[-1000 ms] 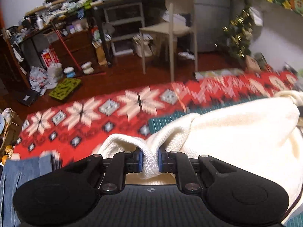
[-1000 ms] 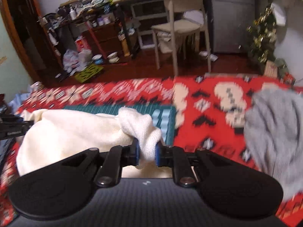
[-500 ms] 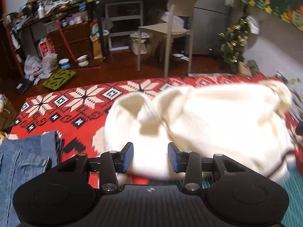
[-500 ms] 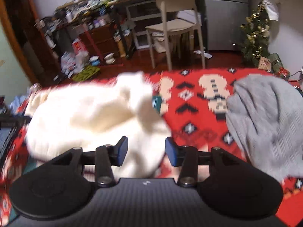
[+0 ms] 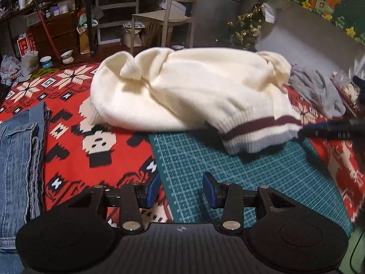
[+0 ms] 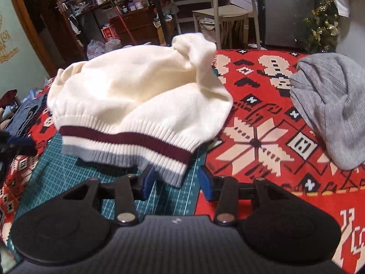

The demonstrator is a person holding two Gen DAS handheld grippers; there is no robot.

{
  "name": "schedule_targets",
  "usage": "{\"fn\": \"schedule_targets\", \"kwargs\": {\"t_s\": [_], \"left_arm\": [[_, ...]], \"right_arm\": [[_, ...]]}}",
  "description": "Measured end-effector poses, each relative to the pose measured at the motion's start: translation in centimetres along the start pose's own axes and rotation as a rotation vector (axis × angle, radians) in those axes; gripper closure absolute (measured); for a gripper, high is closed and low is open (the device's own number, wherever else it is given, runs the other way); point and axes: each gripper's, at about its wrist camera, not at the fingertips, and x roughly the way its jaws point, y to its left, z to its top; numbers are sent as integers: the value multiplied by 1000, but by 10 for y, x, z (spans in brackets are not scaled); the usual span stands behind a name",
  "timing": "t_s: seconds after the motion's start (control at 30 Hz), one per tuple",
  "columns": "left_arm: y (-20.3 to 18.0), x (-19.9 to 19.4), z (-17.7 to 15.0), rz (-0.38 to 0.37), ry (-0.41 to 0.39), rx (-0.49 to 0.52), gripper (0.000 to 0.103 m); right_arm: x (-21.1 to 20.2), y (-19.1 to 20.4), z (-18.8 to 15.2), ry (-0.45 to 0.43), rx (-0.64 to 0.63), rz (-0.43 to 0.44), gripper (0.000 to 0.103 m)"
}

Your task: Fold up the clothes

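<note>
A cream knit sweater with a maroon and grey striped hem lies folded in a puffy heap across the red patterned blanket and the green cutting mat. My left gripper stands open over the mat's left edge, short of the sweater, with nothing between its fingers. In the right wrist view the sweater lies just ahead. Its hem corner reaches down toward my open right gripper, whose pads do not press it. The right gripper's finger shows at the sweater's right end.
Folded blue jeans lie at the blanket's left. A crumpled grey garment sits on the right side. Beyond the blanket stand a beige chair, cluttered desks and shelves, and a small decorated tree.
Both grippers were shut on the sweater's cream corners a second ago. They have let go, opened and drawn back toward me; the sweater now lies folded over with its striped hem nearest.
</note>
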Motion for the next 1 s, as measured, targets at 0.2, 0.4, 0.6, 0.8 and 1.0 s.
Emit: {"fn": "schedule_targets", "kwargs": {"t_s": [0.2, 0.4, 0.6, 0.8, 1.0], "left_arm": [[1, 5, -6, 35, 10, 42, 63], [4, 6, 3, 24, -21, 27, 65], [-3, 20, 21, -7, -40, 2, 67], [-11, 40, 44, -89, -39, -60, 71], [-14, 65, 46, -174, 32, -167, 72]], "right_arm": [[17, 1, 9, -16, -18, 2, 89], [-6, -1, 15, -44, -38, -15, 96], [-47, -51, 24, -137, 73, -110, 97], [-57, -88, 26, -168, 181, -157, 97], [-51, -85, 27, -164, 173, -143, 97]]}}
